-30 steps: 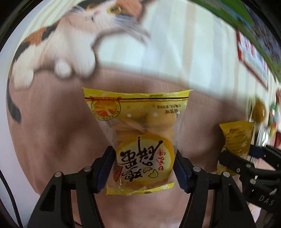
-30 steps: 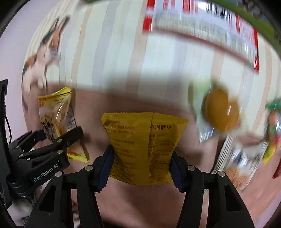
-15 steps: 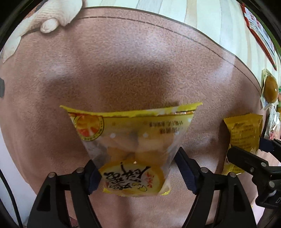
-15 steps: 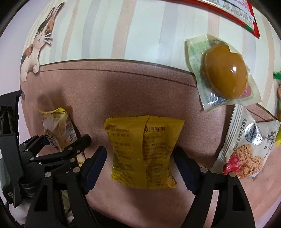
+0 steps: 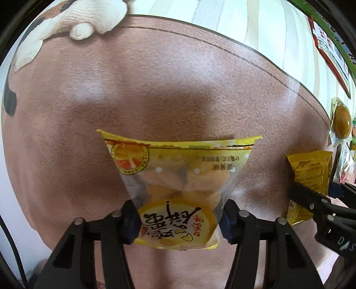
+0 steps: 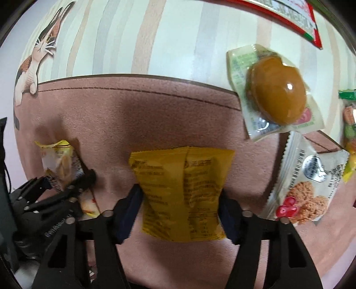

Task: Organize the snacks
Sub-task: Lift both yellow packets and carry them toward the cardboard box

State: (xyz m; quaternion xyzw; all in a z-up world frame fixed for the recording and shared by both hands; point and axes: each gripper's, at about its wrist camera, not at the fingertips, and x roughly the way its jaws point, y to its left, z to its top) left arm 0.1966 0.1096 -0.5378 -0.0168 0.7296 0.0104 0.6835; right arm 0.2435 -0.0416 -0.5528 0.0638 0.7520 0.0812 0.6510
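A clear-and-yellow pastry bag (image 5: 178,173) hangs low over the pinkish-brown mat (image 5: 155,77), its printed end toward me. My left gripper (image 5: 179,222) is closing, and its blue pads press that end from both sides. To the right lies a plain yellow packet (image 6: 182,177) on the same mat. My right gripper (image 6: 180,211) is closing too, its pads meeting the packet's lower sides. The right wrist view shows the left gripper (image 6: 66,180) with the pastry bag (image 6: 60,160) at far left. In the left wrist view, the right gripper (image 5: 316,191) and yellow packet (image 5: 309,169) sit at far right.
Right of the mat (image 6: 155,106) lie a vacuum-packed brown egg (image 6: 276,95), a white cookie packet (image 6: 309,184) and a colourful candy bag (image 6: 349,124). A red-edged package (image 6: 296,17) sits at the back right. The striped cloth carries a cat print (image 6: 33,66).
Both pairs of jaws stood wide half a second ago and have closed back onto their packets. The left gripper has sunk toward the mat, and the cat print has slid to the frame's top.
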